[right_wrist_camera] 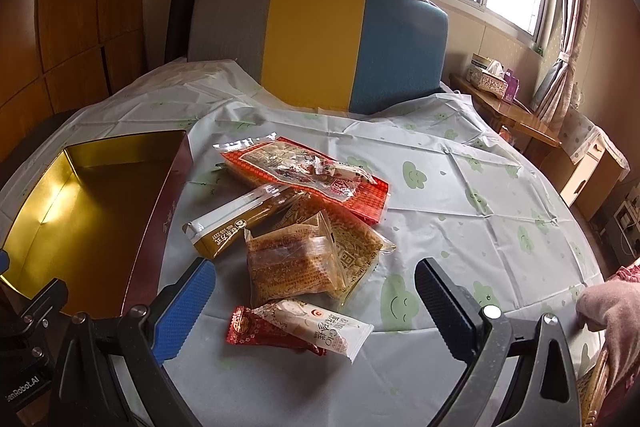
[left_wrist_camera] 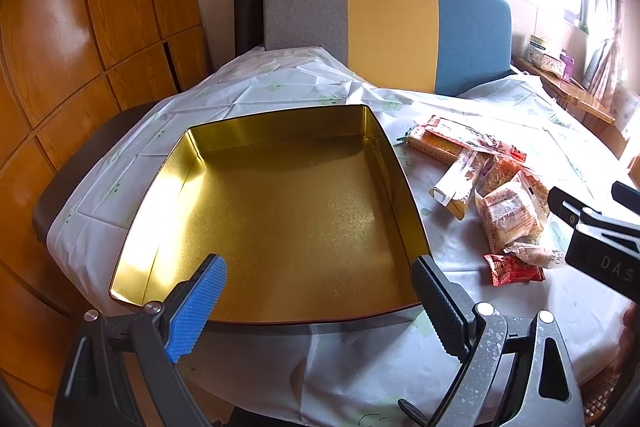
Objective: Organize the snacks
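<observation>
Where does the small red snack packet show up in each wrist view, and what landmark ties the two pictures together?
Left wrist: the small red snack packet lies low at right, nearest piece of the snack pile, right of the gold tin.
Right wrist: the packet lies low at centre, between the open gripper fingers, partly under a white packet.
Shared landmark: the gold tin, left of the snacks in both.

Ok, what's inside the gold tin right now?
Nothing: the gold tin shows only its bare floor in the left wrist view. Its near-left corner is hidden behind the left gripper. The snack packets lie beside it.
</observation>
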`<state>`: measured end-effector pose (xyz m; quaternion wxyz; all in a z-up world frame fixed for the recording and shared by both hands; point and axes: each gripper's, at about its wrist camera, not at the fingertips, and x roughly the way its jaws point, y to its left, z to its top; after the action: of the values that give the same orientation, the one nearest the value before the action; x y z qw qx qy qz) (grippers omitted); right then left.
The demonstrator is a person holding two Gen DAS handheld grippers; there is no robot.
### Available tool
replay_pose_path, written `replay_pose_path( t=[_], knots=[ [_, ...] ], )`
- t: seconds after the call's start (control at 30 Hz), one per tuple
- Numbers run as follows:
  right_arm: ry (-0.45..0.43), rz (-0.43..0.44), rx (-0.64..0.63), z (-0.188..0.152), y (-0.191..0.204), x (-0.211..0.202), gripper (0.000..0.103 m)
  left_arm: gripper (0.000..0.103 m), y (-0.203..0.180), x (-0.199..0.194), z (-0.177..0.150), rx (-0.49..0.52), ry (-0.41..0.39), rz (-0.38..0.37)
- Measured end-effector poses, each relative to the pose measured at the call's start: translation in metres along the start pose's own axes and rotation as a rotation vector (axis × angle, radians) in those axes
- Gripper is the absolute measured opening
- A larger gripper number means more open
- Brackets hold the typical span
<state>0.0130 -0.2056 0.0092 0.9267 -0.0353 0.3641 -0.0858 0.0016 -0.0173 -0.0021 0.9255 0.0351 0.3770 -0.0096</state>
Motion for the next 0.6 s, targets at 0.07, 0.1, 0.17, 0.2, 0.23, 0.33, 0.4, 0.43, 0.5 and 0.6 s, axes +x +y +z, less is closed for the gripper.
replay_pose_path(
  t=[0.07, 0.1, 0.17, 0.2, 0.23, 0.33, 0.4, 0.43, 0.5, 0.6],
  knots=[
    [-0.004, -0.001, 0.003, 0.001, -0.002, 0.000, 0.102, 0.094, -0.002, 0.000, 0.000, 0.007, 0.000, -0.001],
    [-0.007, 0.000, 0.003, 0.002, -0.003, 0.000, 0.102, 0.094, -0.003, 0.000, 0.000, 0.009, 0.001, -0.002],
    [-0.006, -0.003, -0.004, 0.004, -0.004, 0.001, 0.102, 0.094, -0.003, 0.000, -0.001, 0.012, 0.003, -0.002],
    [-0.006, -0.003, -0.009, 0.004, -0.004, 0.002, 0.102, 0.094, -0.003, 0.001, 0.000, 0.012, 0.007, -0.002],
    [-0.008, -0.004, -0.014, 0.005, -0.004, 0.002, 0.102, 0.094, -0.003, 0.002, 0.000, 0.012, 0.010, -0.002],
    [-0.012, -0.008, -0.028, 0.009, -0.005, 0.003, 0.102, 0.094, -0.003, 0.004, 0.000, 0.006, 0.018, -0.003],
    [-0.017, -0.005, -0.024, 0.011, -0.008, 0.003, 0.102, 0.094, -0.004, 0.004, 0.001, 0.008, 0.016, 0.000],
    [-0.018, -0.004, -0.020, 0.012, -0.009, 0.003, 0.102, 0.094, -0.005, 0.004, 0.000, 0.009, 0.017, -0.001],
    [-0.020, -0.003, -0.015, 0.013, -0.010, 0.004, 0.102, 0.094, -0.007, 0.005, -0.001, 0.015, 0.020, -0.002],
    [-0.017, 0.000, -0.012, 0.013, -0.012, 0.005, 0.102, 0.094, -0.010, 0.006, -0.002, 0.027, 0.027, -0.009]
  ],
)
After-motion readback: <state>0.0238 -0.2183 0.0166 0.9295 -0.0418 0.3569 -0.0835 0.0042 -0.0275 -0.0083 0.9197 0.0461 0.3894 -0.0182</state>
